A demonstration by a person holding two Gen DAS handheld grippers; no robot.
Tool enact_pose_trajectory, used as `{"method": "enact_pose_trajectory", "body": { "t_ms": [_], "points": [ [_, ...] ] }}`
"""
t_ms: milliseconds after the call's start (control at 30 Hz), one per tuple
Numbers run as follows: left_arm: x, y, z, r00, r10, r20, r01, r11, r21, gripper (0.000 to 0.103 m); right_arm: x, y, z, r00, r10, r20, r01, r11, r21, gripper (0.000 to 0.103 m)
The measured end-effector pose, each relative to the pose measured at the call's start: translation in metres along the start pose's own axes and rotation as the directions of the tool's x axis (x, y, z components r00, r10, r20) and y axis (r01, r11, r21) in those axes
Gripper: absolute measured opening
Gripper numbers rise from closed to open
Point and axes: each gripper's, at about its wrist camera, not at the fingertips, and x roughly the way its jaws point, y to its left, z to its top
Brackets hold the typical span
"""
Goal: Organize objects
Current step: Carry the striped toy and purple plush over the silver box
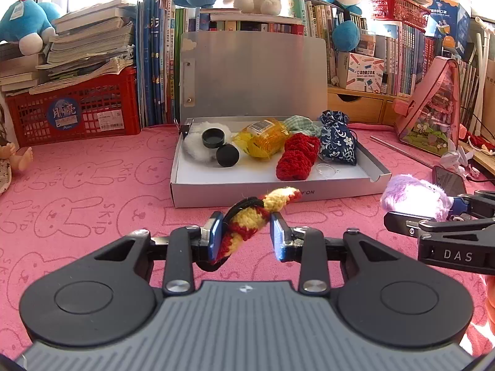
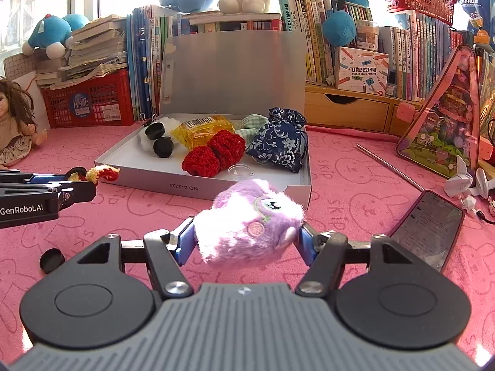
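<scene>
The left gripper (image 1: 246, 236) is clamped narrowly on one red-and-yellow crocheted piece (image 1: 256, 216), held clear of the pink cloth (image 1: 92, 204) at lower centre of the left wrist view, just short of the front wall of the open grey box (image 1: 216, 191). The right gripper (image 2: 247, 241) stands at a middling width, pressed on one purple plush toy (image 2: 250, 228), likewise raised in front of the box's near right corner. Both loads appear to be held aloft so as to clear the wall before being set inside, which is judged the step in hand. Inside the box, counted: two black round caps (image 1: 220, 145), one white fluffy item (image 1: 195, 148), one yellow packet (image 1: 263, 137), one red knitted piece (image 1: 297, 157), one blue floral pouch (image 1: 337, 140), one green checked cloth (image 1: 301, 123), one small clear cup (image 1: 326, 168). One further black cap (image 2: 52, 260) lies on the cloth at lower left of the right wrist view, one phone (image 2: 428, 228) at right.
</scene>
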Motion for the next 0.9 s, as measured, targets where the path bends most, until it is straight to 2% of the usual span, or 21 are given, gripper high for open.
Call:
{"method": "enact_pose_trajectory", "body": {
  "t_ms": [467,733,900],
  "points": [
    [0.035,0.018,0.044,1.0,0.027,0.008,-0.026,0.997,-0.066,0.038,0.021,-0.018,0.048,1.0,-0.014,0.018,0.013,0.998,0.055,0.068],
    [0.056,0.022,0.062,0.998,0.058,0.02,-0.057,0.997,-0.059,0.038,0.042,-0.024,0.066,1.0,-0.013,0.008,0.013,0.997,0.075,0.068],
    [0.072,0.027,0.076,0.997,0.064,0.039,-0.061,0.996,-0.066,0.038,0.062,-0.029,0.079,0.999,0.031,-0.026,-0.028,0.993,0.118,0.068]
  ]
}}
